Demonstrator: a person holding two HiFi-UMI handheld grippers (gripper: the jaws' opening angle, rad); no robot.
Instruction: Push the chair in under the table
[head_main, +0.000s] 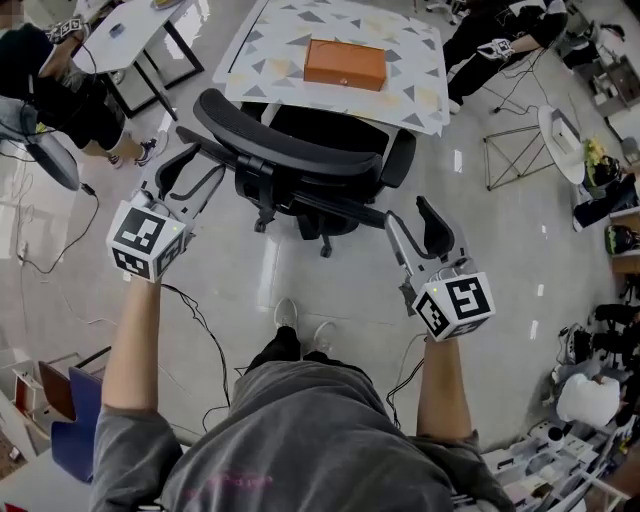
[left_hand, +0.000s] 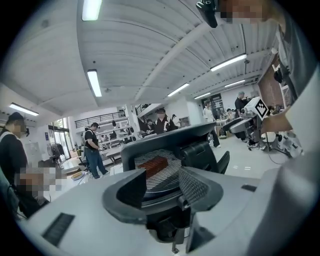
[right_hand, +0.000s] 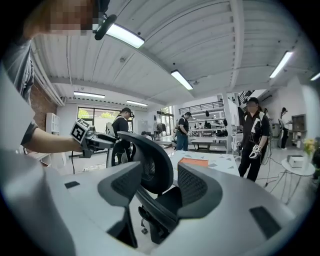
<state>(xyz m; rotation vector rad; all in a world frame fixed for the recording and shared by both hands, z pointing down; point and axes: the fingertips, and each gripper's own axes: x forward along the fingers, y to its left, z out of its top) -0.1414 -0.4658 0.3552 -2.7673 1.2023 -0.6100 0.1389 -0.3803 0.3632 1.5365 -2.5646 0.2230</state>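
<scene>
A glossy pale floor runs under a table with a triangle-patterned top, and an orange box lies on it. Other people stand around the edges of the room, well away.

The black mesh chair stands at the table's near side with its backrest turned toward the person. The front of its seat seems to reach just under the table edge, though the steep downward angle makes that hard to judge.

The left gripper is just beside the left end of the backrest. Whether it touches the backrest cannot be told from above. In the left gripper view its jaws stand wide apart with nothing between the pads. The backrest fills the space ahead of them, and the box shows through its mesh.

The right gripper is at the chair's right side, near the armrest and low frame. Its jaws are also spread wide and hold nothing. In the right gripper view the backrest's edge shows past the gap, with the table and box beyond it.
</scene>
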